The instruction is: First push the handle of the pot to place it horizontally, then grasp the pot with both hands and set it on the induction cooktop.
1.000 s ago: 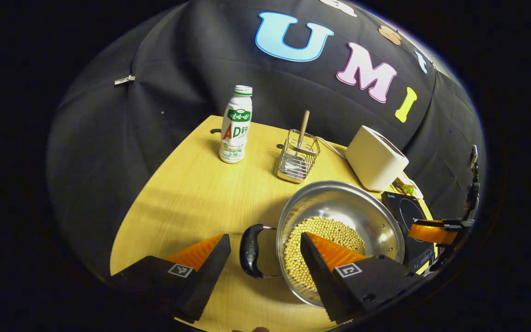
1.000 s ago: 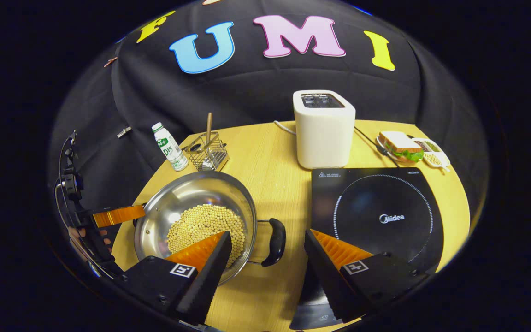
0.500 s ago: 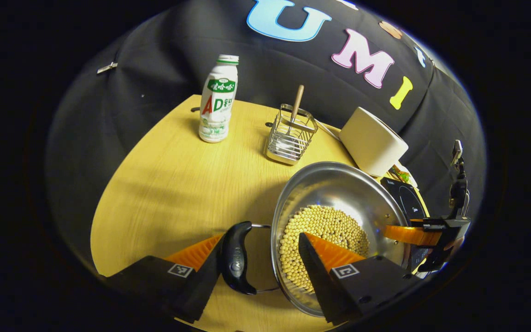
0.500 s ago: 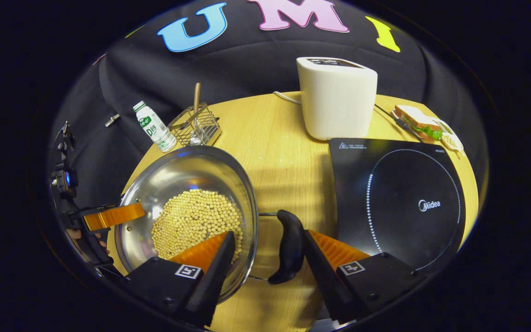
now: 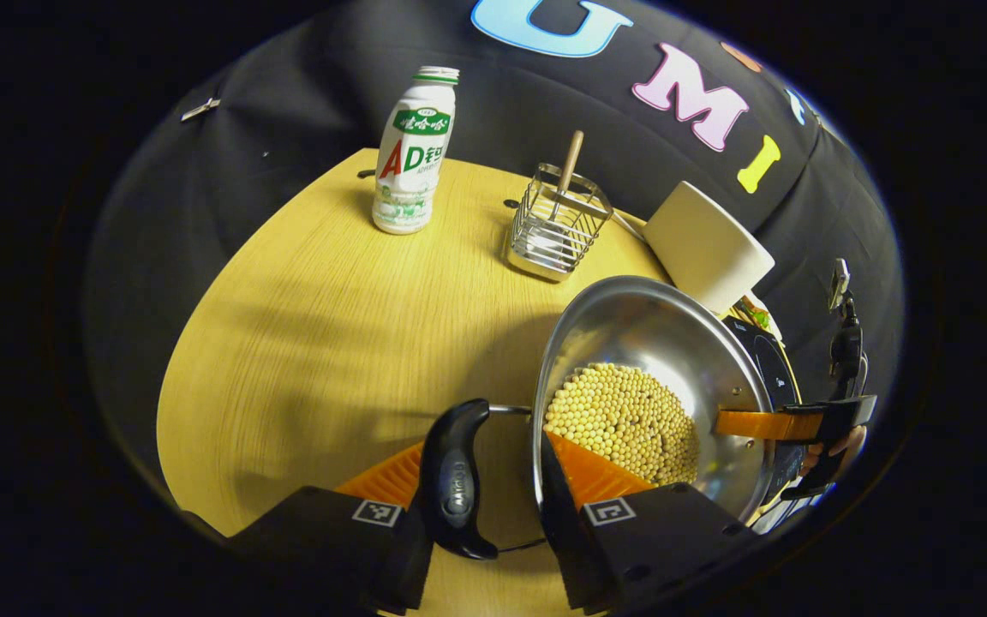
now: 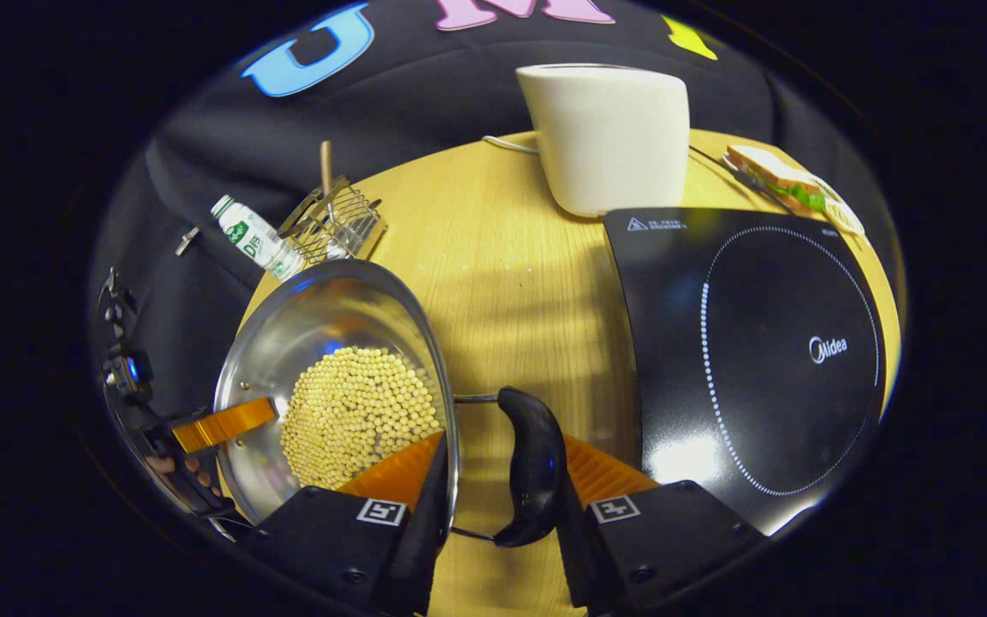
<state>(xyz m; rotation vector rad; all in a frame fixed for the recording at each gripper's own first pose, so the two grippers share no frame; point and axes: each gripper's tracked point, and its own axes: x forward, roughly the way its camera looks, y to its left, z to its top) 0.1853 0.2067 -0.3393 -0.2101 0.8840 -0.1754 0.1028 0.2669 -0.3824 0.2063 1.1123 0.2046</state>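
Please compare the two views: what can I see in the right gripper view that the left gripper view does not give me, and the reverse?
Right gripper view: the induction cooktop face-on with its whole dotted ring, the sandwich, and the pot's right handle between the fingers of the right tool.
Left gripper view: the pot's left handle between the fingers of the left tool, and a broad bare stretch of table.
Both: the pot of beans, the bottle, the wire basket and the toaster.
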